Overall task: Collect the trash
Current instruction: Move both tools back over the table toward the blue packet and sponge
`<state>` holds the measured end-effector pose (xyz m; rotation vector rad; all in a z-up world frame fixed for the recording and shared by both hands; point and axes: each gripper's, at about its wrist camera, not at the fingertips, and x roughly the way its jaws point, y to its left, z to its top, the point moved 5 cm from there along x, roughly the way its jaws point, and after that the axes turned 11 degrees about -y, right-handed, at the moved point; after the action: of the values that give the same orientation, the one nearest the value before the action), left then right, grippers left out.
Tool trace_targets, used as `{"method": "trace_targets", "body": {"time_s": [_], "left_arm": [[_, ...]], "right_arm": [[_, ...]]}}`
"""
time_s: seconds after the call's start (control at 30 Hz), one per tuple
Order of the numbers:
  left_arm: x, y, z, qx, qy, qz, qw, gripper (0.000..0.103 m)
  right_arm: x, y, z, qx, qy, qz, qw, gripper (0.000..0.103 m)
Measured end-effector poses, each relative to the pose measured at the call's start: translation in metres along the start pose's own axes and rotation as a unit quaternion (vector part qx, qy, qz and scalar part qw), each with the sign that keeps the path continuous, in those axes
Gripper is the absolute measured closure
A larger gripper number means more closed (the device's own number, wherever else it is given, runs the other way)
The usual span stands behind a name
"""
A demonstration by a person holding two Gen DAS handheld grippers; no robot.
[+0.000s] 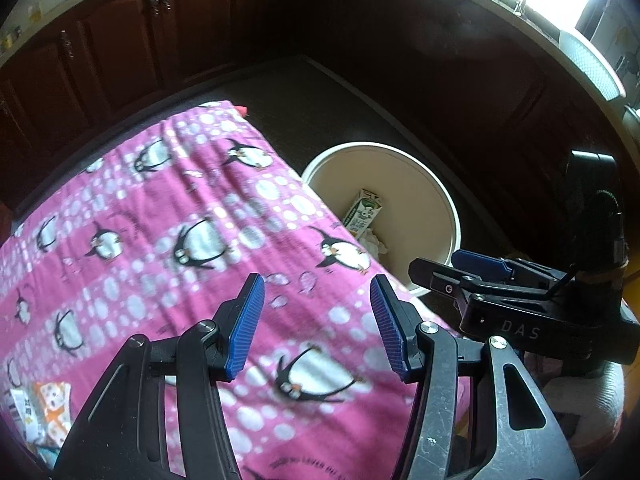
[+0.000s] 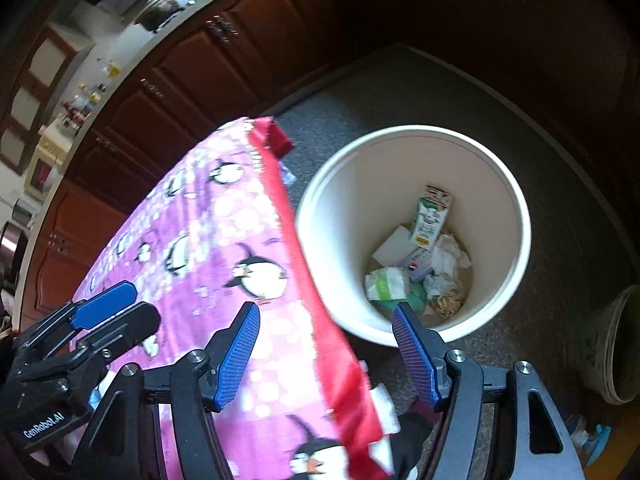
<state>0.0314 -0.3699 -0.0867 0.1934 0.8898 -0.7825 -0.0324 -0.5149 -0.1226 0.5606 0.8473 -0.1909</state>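
Note:
A cream round bin (image 2: 516, 208) stands on the dark carpet beside a surface covered with a pink penguin blanket (image 2: 208, 240). In the bin lie a green-and-white drink carton (image 2: 432, 216), a green-white wrapper (image 2: 386, 284) and crumpled paper. My right gripper (image 2: 324, 320) hovers over the blanket's red edge near the bin's rim, open, nothing between its pads. My left gripper (image 1: 316, 328) is open and empty above the blanket (image 1: 180, 220); the bin (image 1: 440, 200) and carton (image 1: 364, 212) lie ahead to its right. An orange-and-white packet (image 1: 44, 412) lies on the blanket at lower left.
Dark wooden cabinets (image 2: 208, 64) under a counter curve round the back. A second pale container (image 2: 616, 348) stands on the floor at the right. Each gripper shows in the other's view: the right gripper (image 1: 436, 264) and the left gripper (image 2: 124, 314).

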Motion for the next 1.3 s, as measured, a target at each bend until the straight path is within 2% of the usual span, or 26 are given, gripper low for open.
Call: {"method": "trace_targets", "body": {"time_s": [0.37,0.47,0.63,1.07,1.17,1.3], "left_arm": [[-0.036,0.042,-0.009,-0.039,-0.026,0.028,0.9985,0.049],[-0.050,0.057,-0.012,-0.060,-0.034,0.030,0.9971,0.049],[-0.070,0.084,-0.021,-0.087,-0.041,0.035,0.9947,0.041],[-0.132,0.146,-0.063,-0.130,-0.070,0.063,0.9871,0.040],[-0.148,0.162,-0.072,-0.141,-0.075,0.063,0.9852,0.040],[-0.168,0.189,-0.089,-0.157,-0.076,0.083,0.9811,0.040]], "right_arm": [[-0.010,0.055,-0.003,-0.061,-0.026,0.003,0.998,0.036],[-0.011,0.069,-0.007,-0.078,-0.029,0.002,0.997,0.033],[-0.011,0.092,-0.013,-0.103,-0.029,0.008,0.994,0.033],[-0.009,0.150,-0.033,-0.165,-0.026,0.026,0.986,0.030],[-0.007,0.162,-0.038,-0.173,-0.020,0.038,0.984,0.030],[-0.010,0.182,-0.051,-0.189,-0.010,0.065,0.980,0.030]]}}
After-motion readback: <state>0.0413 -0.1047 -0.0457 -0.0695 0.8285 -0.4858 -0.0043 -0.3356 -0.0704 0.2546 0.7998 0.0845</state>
